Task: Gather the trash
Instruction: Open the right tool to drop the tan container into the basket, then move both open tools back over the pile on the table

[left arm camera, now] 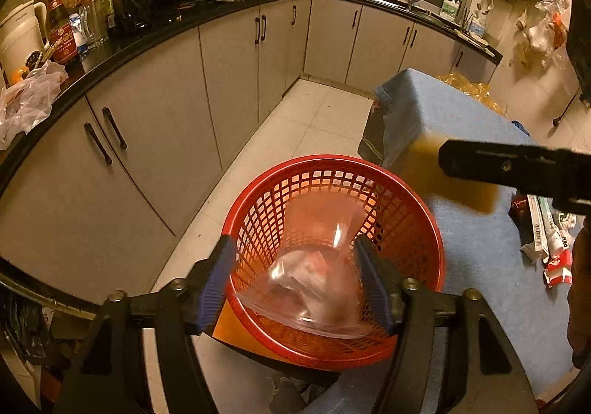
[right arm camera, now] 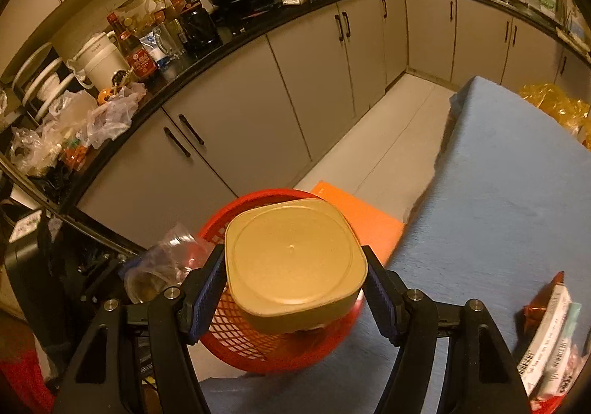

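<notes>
Two grippers are working over one red basket [left arm camera: 332,258] right now. Starting on the left: the left gripper [left arm camera: 299,284] is hovering above the basket's open mouth, its blue-padded fingers [left arm camera: 218,277] spread wide apart with nothing pinched between them. Directly ahead of those fingers, a clear plastic bag [left arm camera: 317,273] is sitting blurred inside the basket, something pale and reddish showing through it. Whether the bag is touching either pad is hard to say through the blur. The basket itself is resting at the edge of the blue-covered bench [left arm camera: 480,251], partly over an orange sheet [right arm camera: 354,218].

Moving right, the right gripper [right arm camera: 295,288] is carrying a tan plastic container [right arm camera: 295,266], flat side facing the camera, and its fingers [right arm camera: 380,303] are pressing in on both sides of it. That container is hanging just over the basket's rim, the red mesh showing underneath it. In the left view the same container is appearing as a smeared tan shape beyond the basket, to the right of the left fingers.

Further right of the right fingers, a little heap of wrappers [right arm camera: 554,336] is lying on the bench cloth, well apart from the basket.
</notes>
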A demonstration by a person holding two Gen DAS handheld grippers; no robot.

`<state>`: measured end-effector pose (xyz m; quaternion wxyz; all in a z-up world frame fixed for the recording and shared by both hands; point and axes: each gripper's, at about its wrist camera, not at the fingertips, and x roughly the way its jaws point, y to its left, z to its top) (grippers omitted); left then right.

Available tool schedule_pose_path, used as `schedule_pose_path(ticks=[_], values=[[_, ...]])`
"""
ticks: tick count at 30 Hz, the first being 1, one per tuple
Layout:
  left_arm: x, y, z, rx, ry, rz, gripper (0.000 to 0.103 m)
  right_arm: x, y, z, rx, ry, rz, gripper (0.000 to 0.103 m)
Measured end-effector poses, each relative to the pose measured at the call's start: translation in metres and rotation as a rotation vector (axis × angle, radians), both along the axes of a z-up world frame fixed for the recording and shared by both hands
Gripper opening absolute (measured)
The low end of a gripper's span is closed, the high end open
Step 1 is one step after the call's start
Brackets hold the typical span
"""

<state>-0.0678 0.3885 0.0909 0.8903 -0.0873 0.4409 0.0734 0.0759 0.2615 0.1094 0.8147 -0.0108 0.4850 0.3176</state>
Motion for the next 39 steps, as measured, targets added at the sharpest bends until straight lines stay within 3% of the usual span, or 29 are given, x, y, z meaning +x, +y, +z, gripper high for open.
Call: schedule_pose_path(ticks=[2,9,16,26,39], values=[[-0.001,0.002,0.002,-0.003,-0.009,0.011,0.075,0.001,0.001,0.002,0.006,-0.011,-0.007,0.078],[-0.005,-0.001,0.01,-0.016,-0.02,0.024,0.076,-0.003,-0.017,0.022,0.047,-0.048,-0.038,0.08],[-0.01,-0.033,0.021,-0.022,-0.033,-0.037,0.076,-0.027,-0.063,0.028,0.05,-0.055,-0.093,0.08],[-0.009,-0.12,0.024,-0.011,-0.009,-0.202,0.076,-0.075,-0.175,0.001,0.021,0.016,-0.25,0.08],[0.009,-0.237,0.022,-0.032,0.036,-0.404,0.076,-0.11,-0.327,-0.008,0.016,0.067,-0.517,0.08]])
